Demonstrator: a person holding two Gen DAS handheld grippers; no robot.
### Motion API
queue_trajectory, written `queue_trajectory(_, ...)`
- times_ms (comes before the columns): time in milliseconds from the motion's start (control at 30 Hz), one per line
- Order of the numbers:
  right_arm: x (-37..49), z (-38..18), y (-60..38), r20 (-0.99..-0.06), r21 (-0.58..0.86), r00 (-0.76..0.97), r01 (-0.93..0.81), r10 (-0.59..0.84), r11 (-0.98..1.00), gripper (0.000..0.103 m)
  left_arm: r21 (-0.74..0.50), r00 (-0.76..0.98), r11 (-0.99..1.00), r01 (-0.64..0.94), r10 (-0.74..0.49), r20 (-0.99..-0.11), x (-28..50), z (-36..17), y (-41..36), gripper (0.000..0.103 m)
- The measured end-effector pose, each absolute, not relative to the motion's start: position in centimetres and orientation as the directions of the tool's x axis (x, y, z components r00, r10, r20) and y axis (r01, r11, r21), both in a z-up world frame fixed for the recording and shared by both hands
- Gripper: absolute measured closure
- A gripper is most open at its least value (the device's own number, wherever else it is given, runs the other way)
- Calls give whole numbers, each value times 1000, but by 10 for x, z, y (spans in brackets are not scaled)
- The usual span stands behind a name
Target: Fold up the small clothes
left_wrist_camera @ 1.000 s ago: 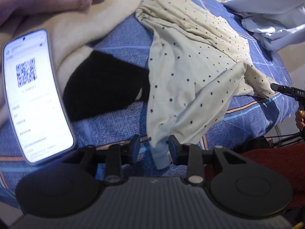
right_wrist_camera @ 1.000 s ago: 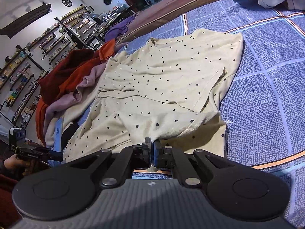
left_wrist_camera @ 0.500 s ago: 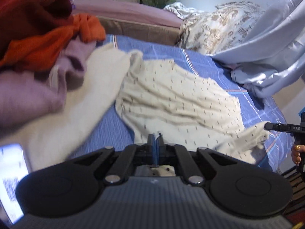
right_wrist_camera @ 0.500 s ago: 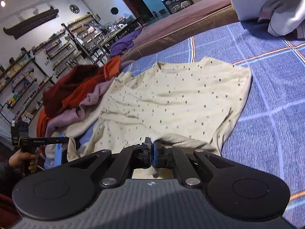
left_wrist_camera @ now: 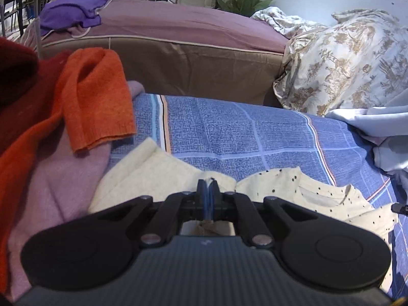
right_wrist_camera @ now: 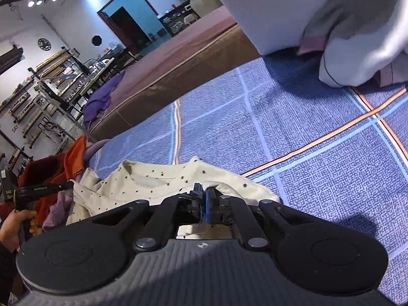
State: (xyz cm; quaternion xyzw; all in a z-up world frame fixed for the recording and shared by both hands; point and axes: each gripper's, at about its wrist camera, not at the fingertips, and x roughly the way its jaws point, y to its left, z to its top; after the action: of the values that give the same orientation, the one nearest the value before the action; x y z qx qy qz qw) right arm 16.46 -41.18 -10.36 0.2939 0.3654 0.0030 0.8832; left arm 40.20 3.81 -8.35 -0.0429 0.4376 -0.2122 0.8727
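A cream garment with black dots (left_wrist_camera: 293,186) lies bunched on the blue checked bedspread (left_wrist_camera: 229,132), neckline showing. My left gripper (left_wrist_camera: 208,182) pinches a cream edge of it between its pads; its jaws are opening by a hair with the cloth still gripped. In the right wrist view the same dotted garment (right_wrist_camera: 153,181) lies doubled over, and my right gripper (right_wrist_camera: 204,191) is shut on its near edge. The left gripper (right_wrist_camera: 46,188) appears there at far left, held by a hand (right_wrist_camera: 10,227). The right gripper's tip (left_wrist_camera: 399,207) shows at the left view's right border.
An orange sweater (left_wrist_camera: 94,97), a pink garment (left_wrist_camera: 58,178) and a dark red one (left_wrist_camera: 15,71) are piled on the left. Patterned quilt (left_wrist_camera: 344,63) and pale bedding (left_wrist_camera: 382,127) lie at the right. A brown mattress (left_wrist_camera: 191,63) stands behind the bedspread.
The left gripper closed on the garment's near part, and both grippers carried their edges forward over it. The garment went from spread out to doubled over; the phone left view.
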Motion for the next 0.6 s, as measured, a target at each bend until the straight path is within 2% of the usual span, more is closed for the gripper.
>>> queue_trajectory(67, 166, -115, -421, -650, 532, 733, 252, 199, 808, 72, -216, 554, 923, 318, -366, -747, 409, -91, 32, 86)
queue_trajectory(100, 166, -119, -425, -662, 518, 730, 282, 169, 808, 67, -179, 567, 933, 313, -335, -752, 410, -94, 29, 60)
queue_trajectory(133, 166, -120, -428, -677, 492, 724, 310, 133, 813, 47, -149, 578, 940, 306, -308, -756, 411, -93, 30, 33)
queue_trajectory(167, 165, -120, -430, -693, 455, 715, 340, 88, 823, 36, -116, 603, 946, 304, -285, -746, 408, -90, 33, 27)
queue_trajectory(200, 163, -118, -430, -704, 408, 709, 354, 43, 841, 36, -87, 627, 945, 315, -276, -729, 405, -86, 35, 26)
queue_trajectory(300, 150, -103, -417, -665, 274, 746, 276, -26, 921, 38, 17, 683, 932, 361, -252, -685, 382, -65, 39, 24)
queue_trajectory(367, 137, -90, -396, -615, 180, 788, 128, 10, 975, 46, 67, 683, 872, 486, -330, -651, 351, -53, 33, 28)
queue_trajectory(400, 131, -85, -380, -603, 120, 796, 32, 47, 992, 47, 96, 660, 817, 569, -384, -645, 331, -49, 25, 34)
queue_trajectory(433, 126, -83, -365, -607, 85, 788, -63, 102, 994, 52, 119, 630, 768, 629, -414, -657, 314, -50, 16, 48)
queue_trajectory(467, 123, -85, -351, -627, 71, 763, -145, 157, 987, 60, 133, 591, 726, 675, -424, -686, 299, -54, 6, 55)
queue_trajectory(500, 123, -90, -338, -664, 59, 721, -209, 195, 976, 64, 131, 549, 693, 709, -427, -718, 289, -60, -2, 67)
queue_trajectory(533, 122, -96, -327, -697, 48, 686, -244, 208, 968, 69, 115, 500, 664, 739, -426, -754, 278, -70, -12, 69)
queue_trajectory(600, 122, -112, -308, -744, 15, 636, -290, 205, 957, 69, 120, 461, 631, 766, -409, -788, 268, -89, -23, 69)
